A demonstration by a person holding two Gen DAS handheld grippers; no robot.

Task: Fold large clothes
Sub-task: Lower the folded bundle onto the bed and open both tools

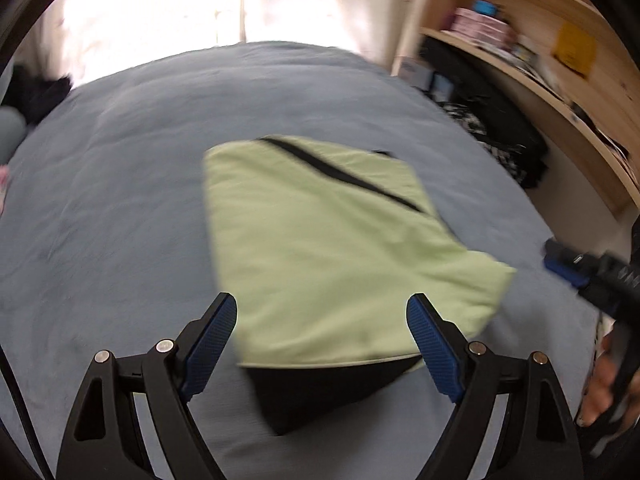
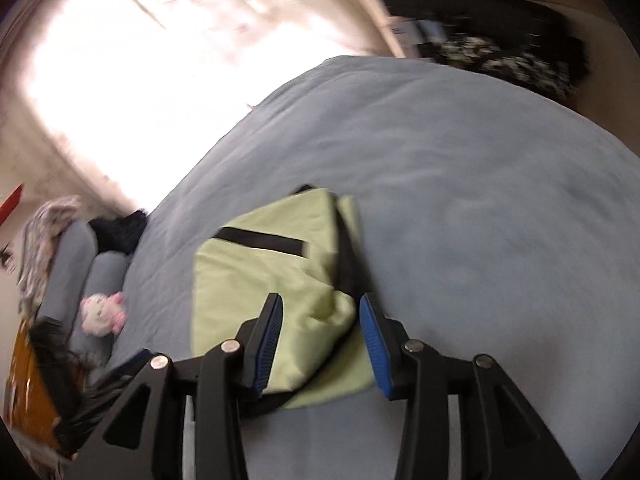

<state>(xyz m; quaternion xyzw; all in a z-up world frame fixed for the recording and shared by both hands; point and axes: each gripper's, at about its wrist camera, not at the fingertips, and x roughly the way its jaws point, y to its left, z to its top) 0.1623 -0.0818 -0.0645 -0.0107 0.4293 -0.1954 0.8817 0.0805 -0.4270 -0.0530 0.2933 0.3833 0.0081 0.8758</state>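
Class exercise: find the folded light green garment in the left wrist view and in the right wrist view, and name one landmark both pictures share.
Left wrist view: the green garment lies mid-frame on the bed, just beyond the open left gripper.
Right wrist view: low and centre-left, partly behind the open right gripper.
Shared landmark: the grey-blue bedcover.

The left gripper (image 1: 322, 322), black-armed with blue ribbed pads, has its fingers (image 1: 214, 340) spread wide with nothing between them. The right gripper (image 2: 320, 324) has its fingers (image 2: 270, 340) parted more narrowly, gripping nothing. A bare hand (image 1: 600, 392) holds its handle.
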